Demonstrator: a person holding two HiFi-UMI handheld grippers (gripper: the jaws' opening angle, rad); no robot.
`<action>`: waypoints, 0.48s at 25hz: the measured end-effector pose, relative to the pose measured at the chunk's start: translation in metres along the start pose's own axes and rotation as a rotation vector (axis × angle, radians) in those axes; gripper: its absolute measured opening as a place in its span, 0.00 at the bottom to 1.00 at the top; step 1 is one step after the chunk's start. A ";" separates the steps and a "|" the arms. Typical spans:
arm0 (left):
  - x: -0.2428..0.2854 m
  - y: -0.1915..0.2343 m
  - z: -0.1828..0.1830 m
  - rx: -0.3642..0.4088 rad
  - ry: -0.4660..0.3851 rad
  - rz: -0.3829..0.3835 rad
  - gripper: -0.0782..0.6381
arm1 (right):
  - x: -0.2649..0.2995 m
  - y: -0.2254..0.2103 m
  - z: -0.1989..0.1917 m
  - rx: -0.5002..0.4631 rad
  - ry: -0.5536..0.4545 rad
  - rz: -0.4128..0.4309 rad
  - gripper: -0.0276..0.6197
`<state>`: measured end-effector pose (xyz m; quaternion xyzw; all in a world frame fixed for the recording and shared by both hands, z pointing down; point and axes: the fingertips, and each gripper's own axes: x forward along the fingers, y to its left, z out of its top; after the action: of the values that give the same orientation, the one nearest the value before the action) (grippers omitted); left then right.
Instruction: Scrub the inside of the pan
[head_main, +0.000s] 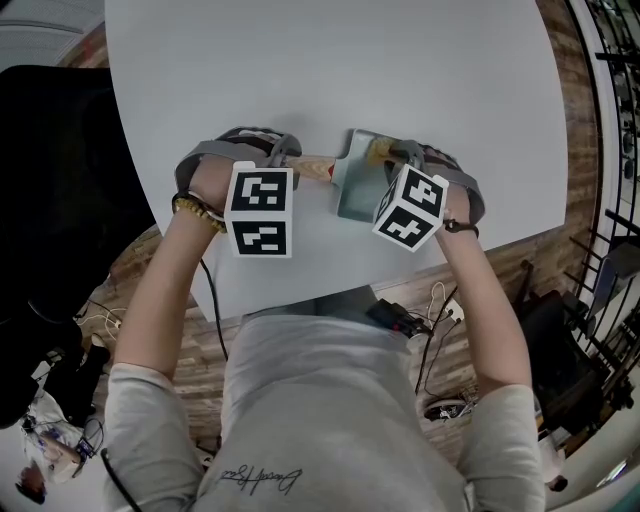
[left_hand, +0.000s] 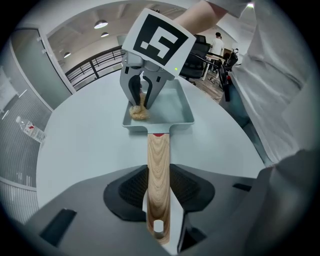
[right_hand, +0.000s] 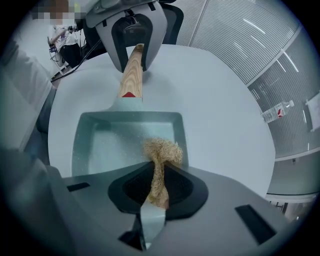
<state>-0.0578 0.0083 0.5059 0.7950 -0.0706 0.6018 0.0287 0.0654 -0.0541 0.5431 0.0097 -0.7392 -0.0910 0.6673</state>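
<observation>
A pale grey-green rectangular pan lies on the white round table, its wooden handle pointing left. My left gripper is shut on that handle. My right gripper is shut on a tan fibrous scrubber. The scrubber's tuft hangs inside the pan by the side wall nearest my right gripper, seemingly touching the bottom.
The table's near edge runs close below both grippers. A wood floor with cables lies beneath. A plastic bottle lies on the floor beyond the table. Black office chairs stand behind.
</observation>
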 end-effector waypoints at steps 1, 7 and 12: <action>0.000 0.000 0.000 -0.003 0.001 0.001 0.31 | 0.000 0.000 0.000 0.002 -0.002 0.004 0.15; 0.002 0.003 -0.002 -0.013 0.015 0.014 0.31 | -0.002 0.016 -0.001 0.002 0.002 0.093 0.15; 0.002 0.005 -0.004 -0.023 0.012 0.020 0.31 | -0.009 0.052 -0.005 0.003 0.015 0.220 0.15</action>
<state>-0.0623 0.0034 0.5083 0.7901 -0.0854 0.6062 0.0321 0.0766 -0.0028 0.5426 -0.0698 -0.7310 -0.0161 0.6786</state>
